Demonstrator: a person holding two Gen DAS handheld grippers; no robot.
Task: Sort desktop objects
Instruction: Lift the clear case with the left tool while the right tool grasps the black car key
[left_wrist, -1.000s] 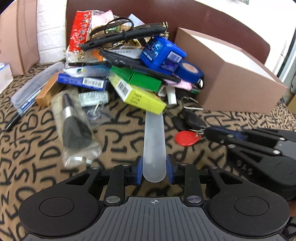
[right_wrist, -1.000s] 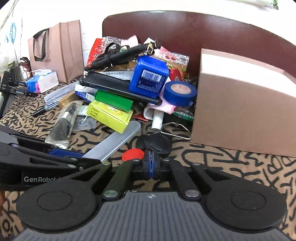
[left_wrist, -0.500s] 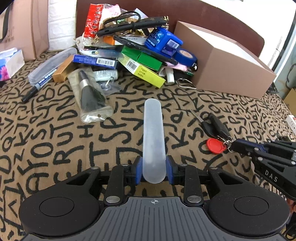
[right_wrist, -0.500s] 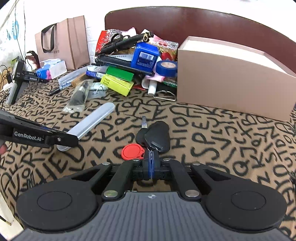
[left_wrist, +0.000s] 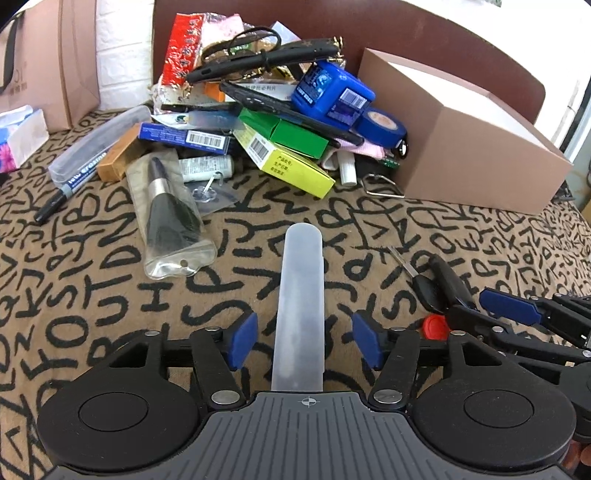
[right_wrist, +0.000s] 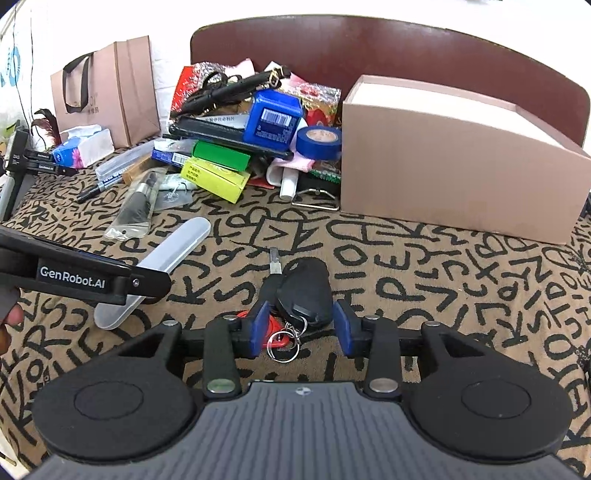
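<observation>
Left gripper (left_wrist: 303, 341) spread wide, the frosted translucent plastic case (left_wrist: 301, 306) lying loose between its blue pads on the letter-patterned cloth (left_wrist: 92, 295) at lower centre. Right gripper (right_wrist: 300, 329) also spread, straddling the black car key with red round tag (right_wrist: 303, 293). Clutter pile (left_wrist: 258, 122) sits upper centre, beside the pink cardboard box (right_wrist: 458, 173).

Bright, even indoor light, soft shadows, sharp focus, strong fisheye bending at edges.
</observation>
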